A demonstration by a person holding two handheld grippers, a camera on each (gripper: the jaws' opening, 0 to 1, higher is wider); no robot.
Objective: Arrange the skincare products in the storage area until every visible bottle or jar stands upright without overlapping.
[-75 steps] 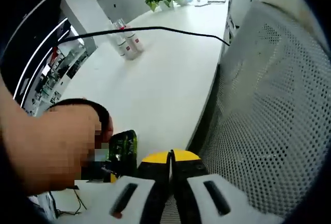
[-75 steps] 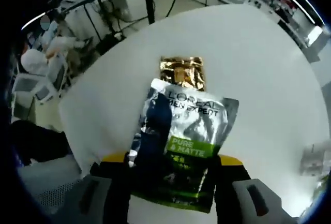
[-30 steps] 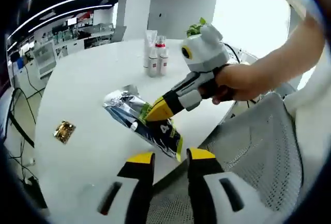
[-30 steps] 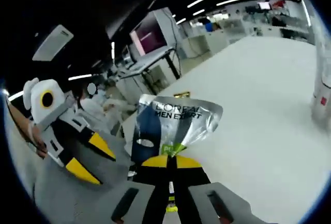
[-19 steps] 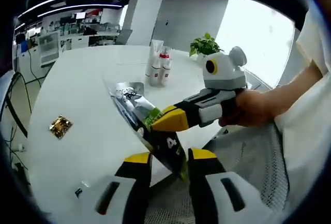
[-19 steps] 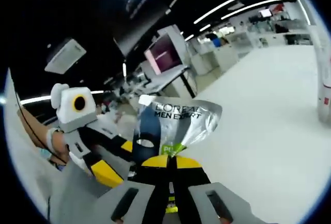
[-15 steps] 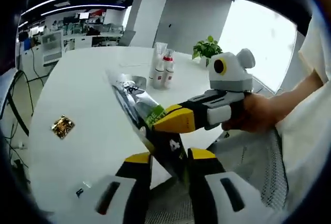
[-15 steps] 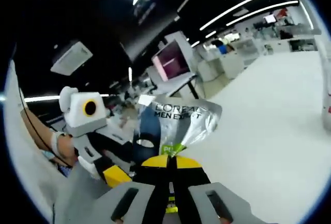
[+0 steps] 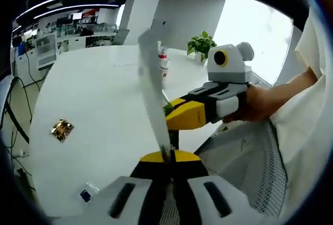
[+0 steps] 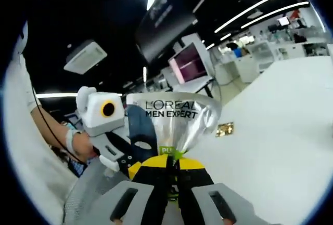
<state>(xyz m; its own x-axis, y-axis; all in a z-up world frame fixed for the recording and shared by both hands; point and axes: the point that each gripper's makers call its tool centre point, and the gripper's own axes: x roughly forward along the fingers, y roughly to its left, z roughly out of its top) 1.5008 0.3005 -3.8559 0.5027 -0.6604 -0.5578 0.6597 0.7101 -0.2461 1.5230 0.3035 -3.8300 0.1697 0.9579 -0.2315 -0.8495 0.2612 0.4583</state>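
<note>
Where the left gripper view looks along its own jaws, the left gripper (image 9: 167,158) is seen closed on the bottom edge of the silver pouch (image 9: 152,87), which is held edge-on, its long axis rising away from the jaws above the near edge of the white table (image 9: 88,105). The right gripper (image 9: 174,117) is clamped on the same pouch from the right, just above. White bottles (image 9: 163,69) are seen standing toward the table's far edge.

In the right gripper view, the pouch (image 10: 169,118) is shown face-on, pinched at its lower middle by the right gripper (image 10: 173,173), with the left gripper (image 10: 132,169) meeting it from the left. Both are equally near.
</note>
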